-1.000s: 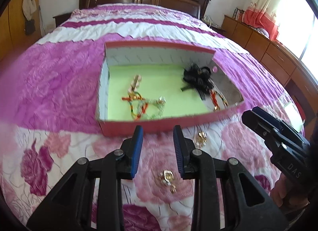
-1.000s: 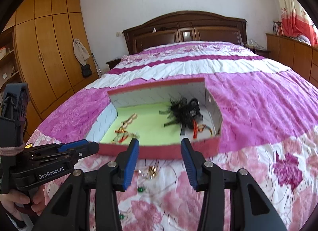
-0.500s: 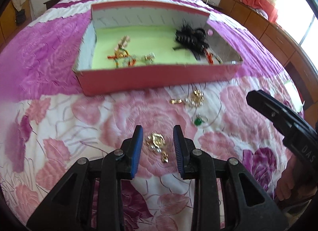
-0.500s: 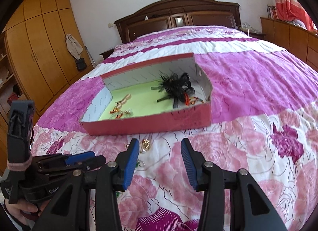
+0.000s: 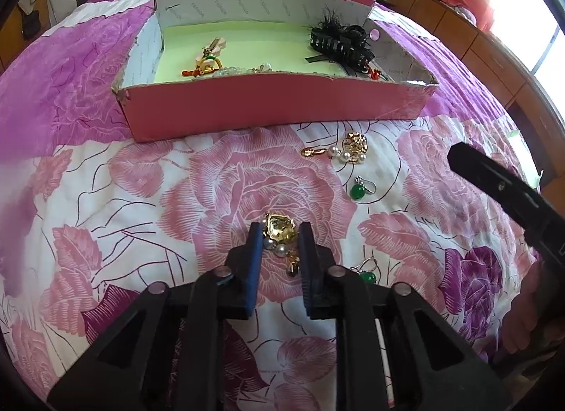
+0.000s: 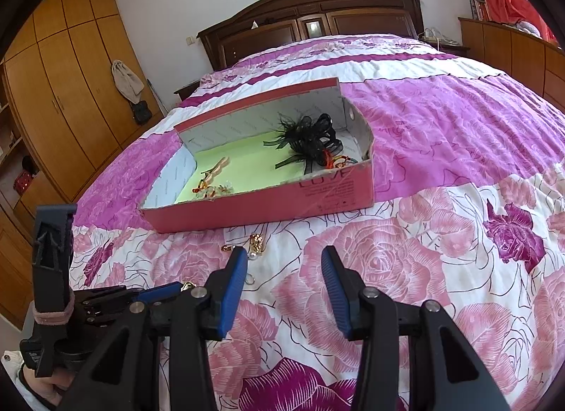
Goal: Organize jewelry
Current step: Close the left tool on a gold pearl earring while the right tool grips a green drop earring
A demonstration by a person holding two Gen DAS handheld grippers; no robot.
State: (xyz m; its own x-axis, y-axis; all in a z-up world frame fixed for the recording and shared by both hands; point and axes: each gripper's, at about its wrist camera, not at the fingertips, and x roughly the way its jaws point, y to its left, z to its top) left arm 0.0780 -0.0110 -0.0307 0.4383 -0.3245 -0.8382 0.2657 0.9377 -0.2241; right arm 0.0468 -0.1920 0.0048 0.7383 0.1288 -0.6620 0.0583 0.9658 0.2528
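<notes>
A gold earring with pearls (image 5: 279, 227) lies on the floral bedspread (image 5: 141, 199) in the left wrist view. My left gripper (image 5: 280, 234) is closing on it; both blue pads touch its sides. A matching gold flower earring (image 5: 355, 148) lies farther off, near a green bead earring (image 5: 360, 190), and a second green bead earring (image 5: 367, 275) sits beside my right finger. Behind them stands the red box (image 5: 268, 103) with a pale green floor. My right gripper (image 6: 282, 259) hovers open over the bedspread with nothing between its fingers. The box (image 6: 282, 199) lies ahead of it.
Inside the box lie a black feathered hair clip (image 5: 339, 42) and tangled bracelets (image 5: 212, 65). The bed's dark wooden headboard (image 6: 317, 22) stands at the back, wardrobes (image 6: 53, 93) on the left and a low cabinet (image 5: 476, 40) on the right.
My left gripper has sunk toward the bedspread and tipped down, and its jaws have narrowed around the gold earring. The right gripper dipped a little and stayed open.
</notes>
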